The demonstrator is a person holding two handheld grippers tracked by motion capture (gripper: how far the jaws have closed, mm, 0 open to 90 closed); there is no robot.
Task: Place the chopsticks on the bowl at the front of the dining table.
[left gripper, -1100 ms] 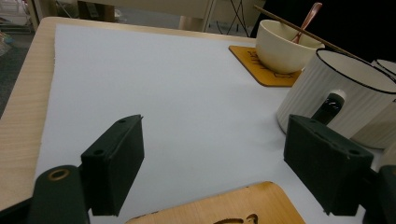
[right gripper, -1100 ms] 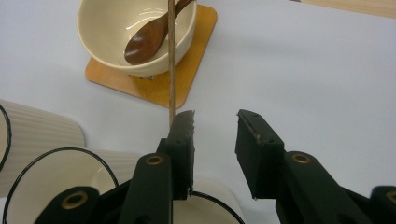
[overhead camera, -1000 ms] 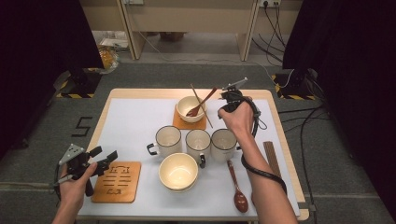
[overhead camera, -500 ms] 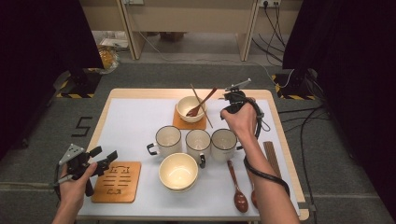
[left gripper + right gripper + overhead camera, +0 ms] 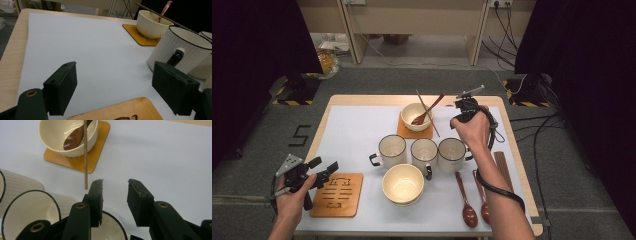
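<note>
With its jaws apart and empty, the right tool [image 5: 115, 185] should shift left and straddle the chopstick [image 5: 85, 155] (lying across the bowl [image 5: 53, 140]) before closing.

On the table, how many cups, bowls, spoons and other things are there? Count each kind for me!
Mugs: 3, first one here
Bowls: 2, one on a coaster, one in front
Wooden spoons: 3, one in the far bowl, two lying on the mat
Wooden coasters: 2
Chopsticks: 1 across the far bowl, plus a bundle at the right edge, too blurred to count
Total: 11 counted things, plus that bundle
</note>
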